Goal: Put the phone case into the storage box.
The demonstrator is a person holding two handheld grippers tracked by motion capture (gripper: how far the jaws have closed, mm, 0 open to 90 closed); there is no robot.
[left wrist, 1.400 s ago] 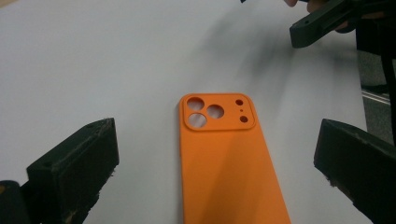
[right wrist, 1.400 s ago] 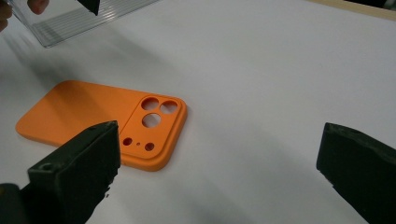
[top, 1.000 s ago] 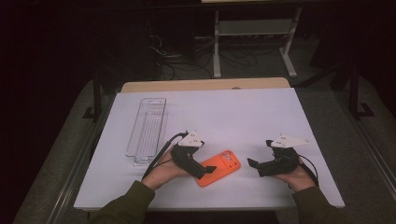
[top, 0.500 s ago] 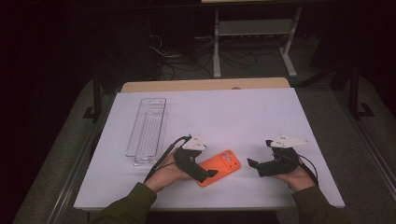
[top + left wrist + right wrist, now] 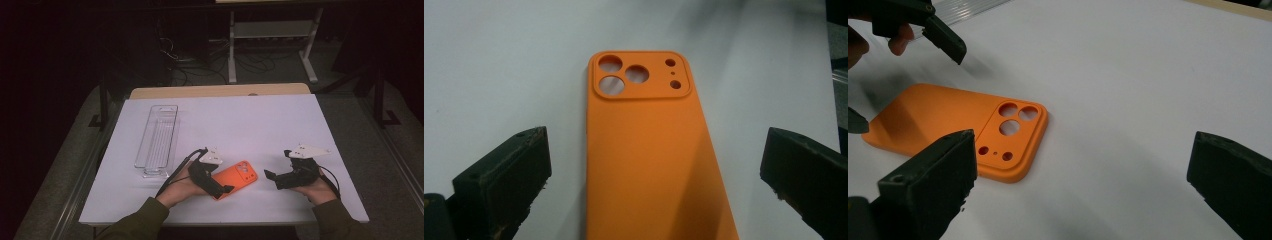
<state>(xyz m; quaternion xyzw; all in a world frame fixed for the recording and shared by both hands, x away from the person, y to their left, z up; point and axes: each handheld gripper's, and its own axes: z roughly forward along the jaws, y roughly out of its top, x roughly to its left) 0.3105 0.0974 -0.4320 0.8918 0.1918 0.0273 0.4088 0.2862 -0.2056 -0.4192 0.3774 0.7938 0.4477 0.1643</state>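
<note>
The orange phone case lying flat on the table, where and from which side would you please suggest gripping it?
Grip the orange phone case across its two long edges at the plain end away from the camera cut-outs. It lies flat, back up, so the thin edges are the only hold. The left gripper already straddles that end with open jaws, so close in from there, low against the table.

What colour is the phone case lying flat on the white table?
Plain orange phone case, clearest in the left gripper view.

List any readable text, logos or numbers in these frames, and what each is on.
None readable.
Orange phone case: plain back, camera cutouts, no logo or print.
Clear plastic tray: no label visible.
White table sheet: blank.
Both hand-held grippers, left and right: no markings legible.
</note>
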